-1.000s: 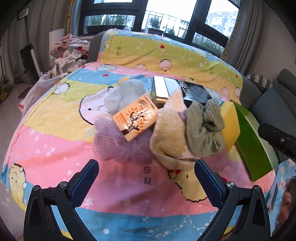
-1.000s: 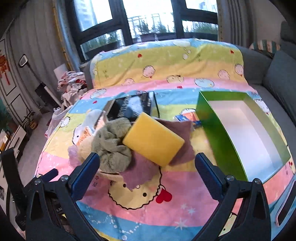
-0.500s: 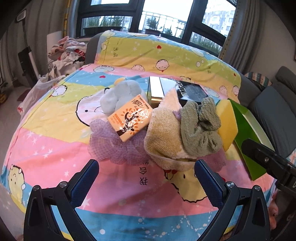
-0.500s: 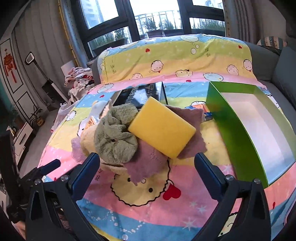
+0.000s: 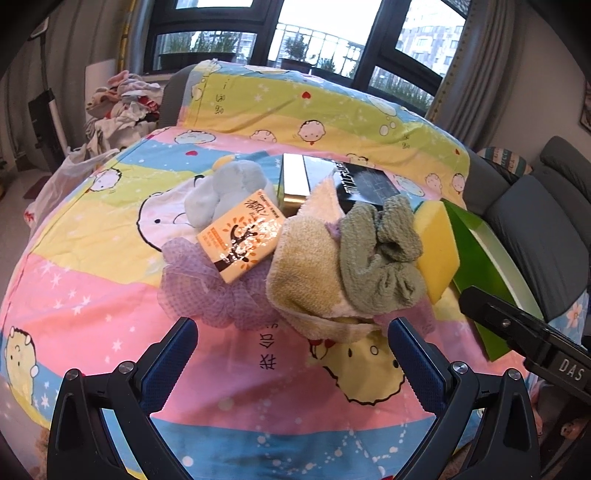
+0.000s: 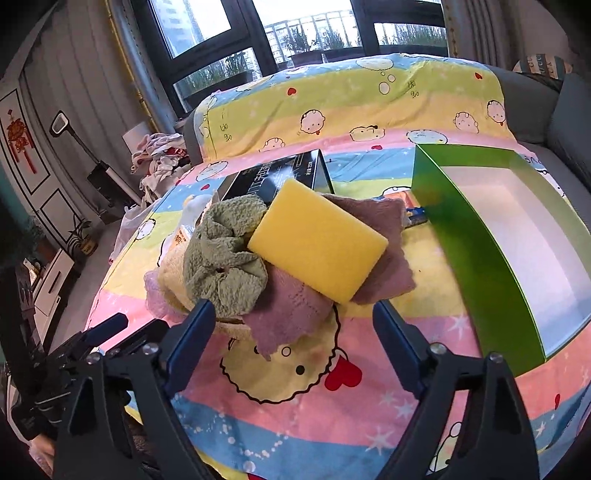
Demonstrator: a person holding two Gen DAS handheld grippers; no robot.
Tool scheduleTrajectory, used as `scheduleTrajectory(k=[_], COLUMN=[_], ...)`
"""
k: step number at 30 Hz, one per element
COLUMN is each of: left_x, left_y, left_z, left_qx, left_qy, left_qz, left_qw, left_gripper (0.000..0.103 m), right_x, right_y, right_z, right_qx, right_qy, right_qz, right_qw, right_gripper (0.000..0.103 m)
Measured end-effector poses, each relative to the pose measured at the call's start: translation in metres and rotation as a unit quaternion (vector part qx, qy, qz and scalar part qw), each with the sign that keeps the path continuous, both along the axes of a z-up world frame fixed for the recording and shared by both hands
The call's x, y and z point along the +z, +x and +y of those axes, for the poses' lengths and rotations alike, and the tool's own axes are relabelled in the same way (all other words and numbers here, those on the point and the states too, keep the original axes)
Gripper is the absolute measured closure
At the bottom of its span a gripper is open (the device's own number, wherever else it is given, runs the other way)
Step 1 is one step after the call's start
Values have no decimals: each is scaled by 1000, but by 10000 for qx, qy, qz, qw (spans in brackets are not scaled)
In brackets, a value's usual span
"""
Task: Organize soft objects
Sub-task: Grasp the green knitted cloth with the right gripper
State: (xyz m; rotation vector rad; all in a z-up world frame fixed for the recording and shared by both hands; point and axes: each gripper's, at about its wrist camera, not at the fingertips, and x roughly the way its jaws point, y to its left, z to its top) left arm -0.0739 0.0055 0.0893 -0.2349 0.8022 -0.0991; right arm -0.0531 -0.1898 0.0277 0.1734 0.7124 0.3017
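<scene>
Laundry heap (image 5: 122, 99), curtains (image 5: 476, 55), windows (image 5: 314, 33)

Daylit windows (image 5: 317, 40) — perhaps grey sofa (image 5: 535, 229)

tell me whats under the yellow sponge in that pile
The yellow sponge lies on a mauve cloth, one edge leaning on the crumpled green cloth. Whatever sits directly beneath the sponge's middle is covered.

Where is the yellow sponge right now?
In the right wrist view the yellow sponge lies mid-frame atop the mauve cloth, its left edge against the green towel, left of the green box.
</scene>
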Motion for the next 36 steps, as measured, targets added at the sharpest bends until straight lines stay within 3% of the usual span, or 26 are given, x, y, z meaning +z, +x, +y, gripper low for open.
scheduleTrajectory(k=[6,18,21,25,28,31,36], left_x=[2,6,9,11,10,7,2], left_y=[-1,-2,0,12,23,32,44], left_z=[-3,-5,-3,2,1,-2,-11], left_qx=[-96,-103,-120,-229,-332,-335,-551], left_qy=[-75,-6,-180,-682,-1014,-1044,-1182], left_qz=[-40,-112,-161,-108,6,75,137], left_qw=[9999,9999,9996,9973,9943,9939,9914], left_gripper=[4,4,15,18,28,30,35], right_x=[0,7,12,16,21,24,20], right_y=[-1,-8,-9,2,19,39,55], right_z=[1,6,4,7,13,21,39], right_qx=[70,49,23,203,418,686,941], right_qy=[62,22,155,361,466,535,338], right_qz=[15,-156,-277,-117,76,293,422], right_qw=[10000,9999,9995,9991,9980,9958,9941], right_gripper=[30,34,36,48,56,61,61])
